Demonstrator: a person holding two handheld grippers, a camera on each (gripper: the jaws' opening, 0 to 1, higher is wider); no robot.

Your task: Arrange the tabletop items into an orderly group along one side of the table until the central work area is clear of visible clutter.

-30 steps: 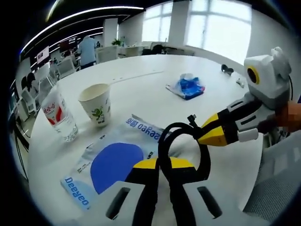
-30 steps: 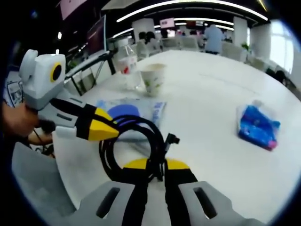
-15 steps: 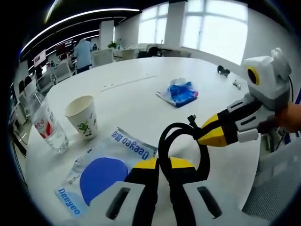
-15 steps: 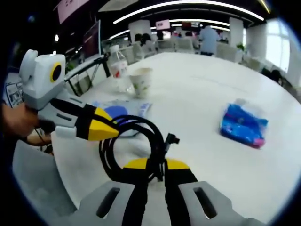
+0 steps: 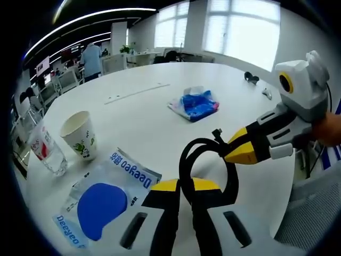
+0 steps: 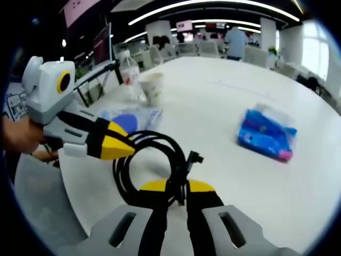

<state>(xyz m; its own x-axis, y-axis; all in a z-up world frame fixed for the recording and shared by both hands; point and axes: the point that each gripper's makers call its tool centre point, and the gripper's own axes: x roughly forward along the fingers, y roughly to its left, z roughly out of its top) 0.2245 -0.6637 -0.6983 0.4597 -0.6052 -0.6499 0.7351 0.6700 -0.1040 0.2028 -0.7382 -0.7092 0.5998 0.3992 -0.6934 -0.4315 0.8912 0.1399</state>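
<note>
A coiled black cable [image 5: 205,165] hangs between both grippers over the white table [image 5: 144,114]. My left gripper [image 5: 185,186] is shut on the coil's lower part. The right gripper [image 5: 230,156] comes in from the right, its yellow tips shut on the coil near the plug. In the right gripper view the same cable [image 6: 152,165] sits in my right gripper [image 6: 177,188], with the left gripper [image 6: 128,151] pinching it from the left. On the table lie a paper cup [image 5: 79,134], a water bottle [image 5: 45,152], a white-and-blue Deegeo pack [image 5: 101,200] and a blue tissue pack [image 5: 195,104].
The table's near edge runs just below the grippers, with a grey chair [image 5: 314,213] beside it. Small dark items [image 5: 250,78] lie at the far edge. Chairs and a standing person [image 5: 91,53] are in the background. The blue tissue pack [image 6: 266,133] lies to the right.
Both views have shifted: cup, bottle and Deegeo pack now sit further left and the blue tissue pack nearer. The two grippers hold the cable as before.
</note>
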